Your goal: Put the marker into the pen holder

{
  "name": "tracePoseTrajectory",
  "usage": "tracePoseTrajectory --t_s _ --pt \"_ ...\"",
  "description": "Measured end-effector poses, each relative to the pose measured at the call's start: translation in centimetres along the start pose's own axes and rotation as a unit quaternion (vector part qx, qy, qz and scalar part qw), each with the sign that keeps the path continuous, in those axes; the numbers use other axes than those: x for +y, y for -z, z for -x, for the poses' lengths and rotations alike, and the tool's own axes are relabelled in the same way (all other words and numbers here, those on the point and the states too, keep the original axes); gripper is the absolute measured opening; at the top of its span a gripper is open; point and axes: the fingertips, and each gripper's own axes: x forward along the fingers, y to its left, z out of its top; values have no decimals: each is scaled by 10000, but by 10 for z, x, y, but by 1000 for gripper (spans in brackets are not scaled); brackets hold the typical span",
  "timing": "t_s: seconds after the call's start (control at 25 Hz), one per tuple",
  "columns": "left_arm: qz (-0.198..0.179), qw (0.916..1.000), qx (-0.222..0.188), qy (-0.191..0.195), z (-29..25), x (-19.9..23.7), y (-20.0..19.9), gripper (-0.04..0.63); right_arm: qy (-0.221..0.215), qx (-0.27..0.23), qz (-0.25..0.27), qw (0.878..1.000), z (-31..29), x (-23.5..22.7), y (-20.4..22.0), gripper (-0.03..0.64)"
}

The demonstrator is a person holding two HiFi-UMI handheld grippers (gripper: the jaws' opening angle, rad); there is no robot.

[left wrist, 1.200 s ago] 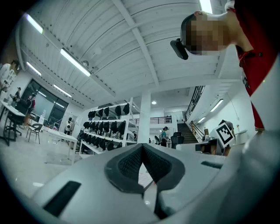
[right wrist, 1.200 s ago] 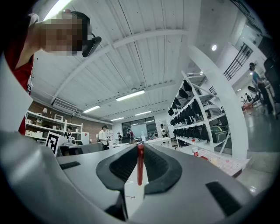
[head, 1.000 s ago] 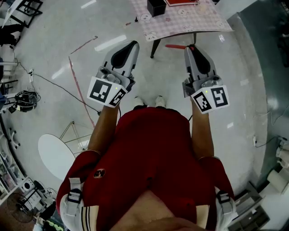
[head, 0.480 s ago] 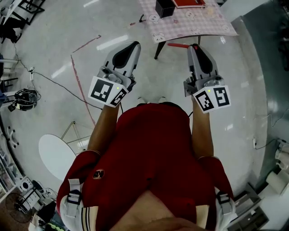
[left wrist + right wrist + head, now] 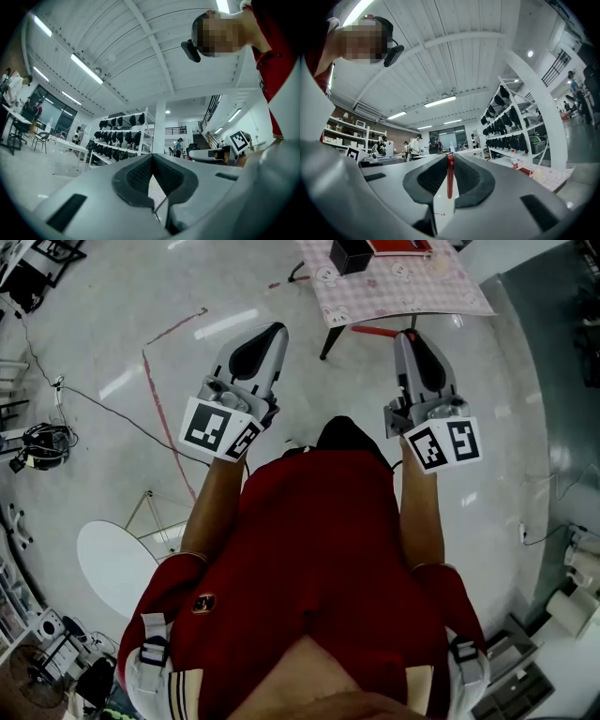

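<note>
Marker (image 5: 373, 332) position: not in the pen holder (image 5: 352, 255), well apart from it on my side, clamped in my right tool (image 5: 406, 335). The right gripper view shows both dark pads pressed against the red barrel, which stands upright between them and reaches up to the tips. From the head view the barrel sticks out sideways from that tool, its free end pointing toward the side where the pen holder stands. My left tool (image 5: 275, 332) is further from the pen holder than the right one and off to its left. Its jaws are pressed together at the tips, and its own view shows nothing between them except open room beyond. The pen holder is a black box standing on the tabletop (image 5: 422, 292), which is covered in a pink checked cloth. A flat red thing (image 5: 401, 247) lies just to the right of the pen holder on the same cloth; I cannot tell what it is. Both tools are held out over the pale floor (image 5: 112, 343), short of the tabletop edge nearest me.
</note>
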Motion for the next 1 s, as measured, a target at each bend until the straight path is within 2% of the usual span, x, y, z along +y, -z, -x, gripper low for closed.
tracePoseTrajectory --t_s 0.4,1.0 --pt "-71 9999 88 -122 -33 31 10 6 -51 30 -55 10000 -39 -34 16 41" --pt "-170 9989 359 -264 -156 93 35 6 -148 192 189 9995 -134 -139 23 41"
